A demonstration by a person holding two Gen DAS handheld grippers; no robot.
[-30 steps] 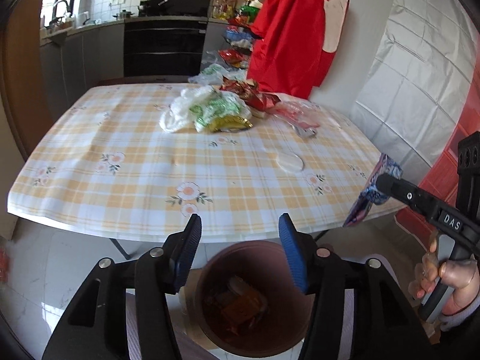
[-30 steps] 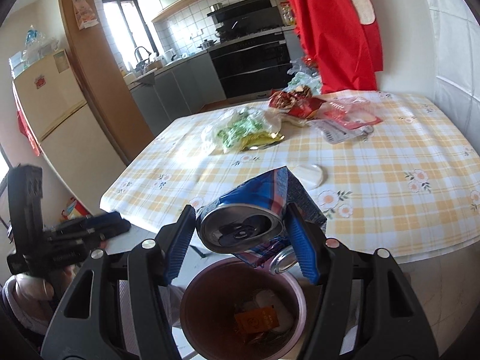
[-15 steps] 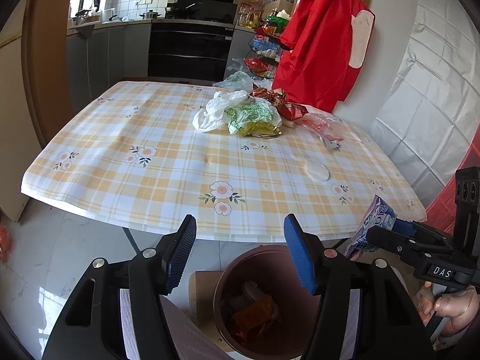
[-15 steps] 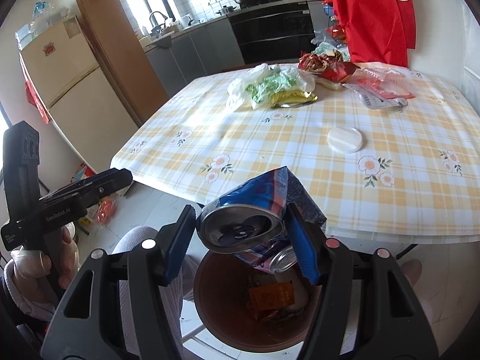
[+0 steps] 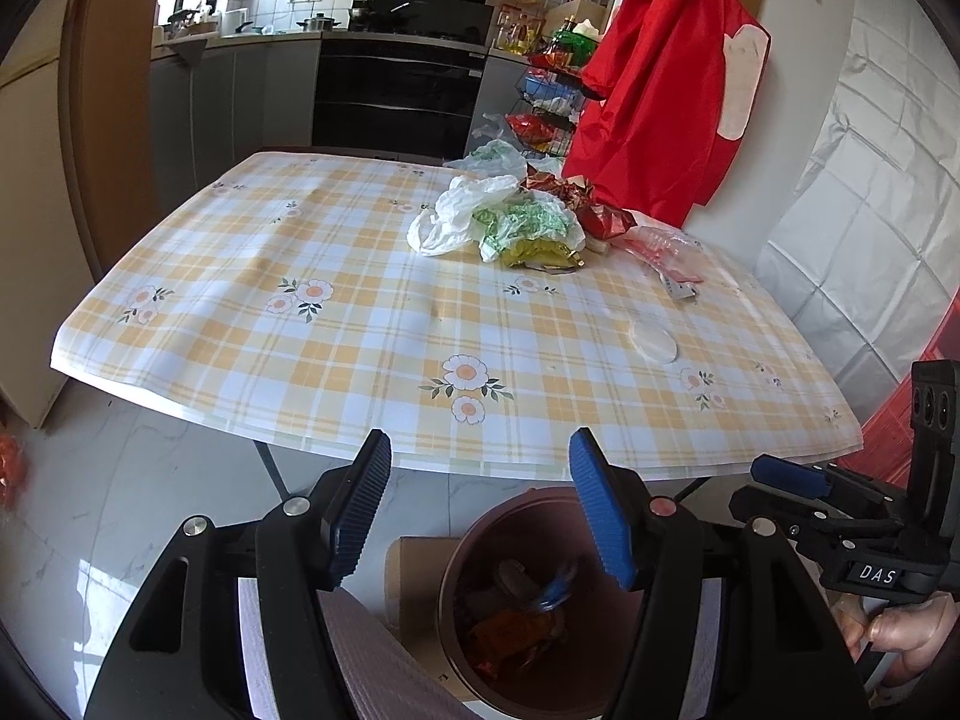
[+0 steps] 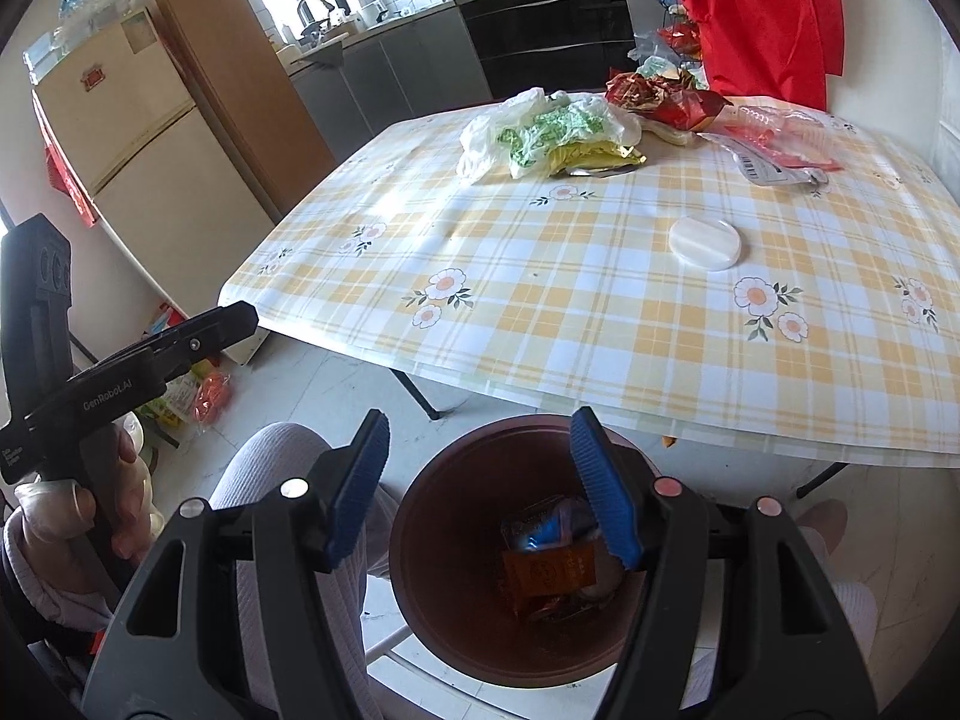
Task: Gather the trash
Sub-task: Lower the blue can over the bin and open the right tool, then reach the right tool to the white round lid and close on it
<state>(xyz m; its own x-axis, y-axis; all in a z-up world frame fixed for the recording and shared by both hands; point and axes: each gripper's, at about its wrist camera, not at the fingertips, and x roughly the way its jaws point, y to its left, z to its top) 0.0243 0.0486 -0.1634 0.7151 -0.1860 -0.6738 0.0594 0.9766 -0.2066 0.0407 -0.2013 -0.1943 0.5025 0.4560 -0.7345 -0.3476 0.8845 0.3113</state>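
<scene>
Right gripper point(image 6: 477, 480) is hovering over the brown bin point(image 6: 432, 540), jaws apart and nothing between them. Left gripper point(image 5: 480, 504) is pointing down at the same bin point(image 5: 456, 588) from beside it, jaws also apart, nothing between them. Both are sitting just off the near table edge point(image 5: 420, 462).

Blue crushed can point(image 6: 549, 525) is lying inside the bin on top of an orange wrapper point(image 6: 552, 573) and other scraps. In the left view the can point(image 5: 555, 585) is showing as a blue blur in the bin.

Trash on the table: white lid point(image 6: 705, 243) lying alone on the checked cloth, well apart from the rest. Farther back a pile is sitting together: white bag point(image 5: 450, 219), green-print bag point(image 5: 528, 219), yellow wrapper point(image 5: 540, 255), red foil wrapper point(image 5: 600, 213), clear-and-red packaging point(image 5: 666, 249).

Person's hand point(image 6: 90, 498) is gripping the left gripper's handle at the edge of the right view. Red garment point(image 5: 660, 90) is hanging on the wall past the table.
</scene>
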